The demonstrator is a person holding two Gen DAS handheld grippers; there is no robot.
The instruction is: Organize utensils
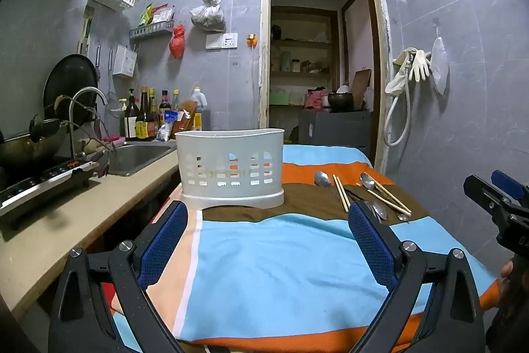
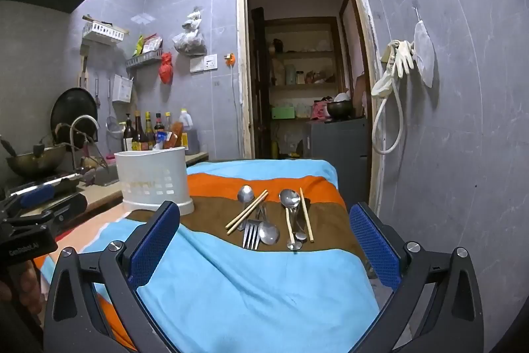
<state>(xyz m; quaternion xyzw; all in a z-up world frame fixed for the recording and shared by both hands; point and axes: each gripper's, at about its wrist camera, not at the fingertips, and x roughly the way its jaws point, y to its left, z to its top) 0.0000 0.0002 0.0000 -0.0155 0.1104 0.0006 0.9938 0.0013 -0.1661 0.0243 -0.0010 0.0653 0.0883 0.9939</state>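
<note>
Both tools stand released, nothing between the blue pads: your left tool (image 1: 267, 240) faces the white basket (image 1: 230, 167), your right tool (image 2: 264, 243) faces the cutlery.

Cutlery lies loose on the brown stripe of the striped cloth (image 2: 248, 296) covering the table, at about 12 o'clock from the right tool. Left cluster: a spoon (image 2: 245, 195), a pair of chopsticks (image 2: 247, 212) crossing it on a slant, a fork (image 2: 251, 234), and a second spoon (image 2: 268, 233) touching the fork. Right cluster, just beside: a large spoon (image 2: 289, 198) and two single chopsticks (image 2: 306, 214), one either side of it. The basket sits at 10 o'clock, near the table's left edge, upright, nothing seen inside.

Handling, as a judgement: the metal pieces are stiff, thin and likely slippery; take each across the handle, mid-length. They lie flat on soft cloth, so the pads may snag fabric. The chopsticks are light and will roll; pinch a pair together near the middle.

In the way: overlapping pieces will drag their neighbours. The sink (image 1: 139, 156) and bottles (image 1: 145, 118) sit beyond the basket, well apart.
</note>
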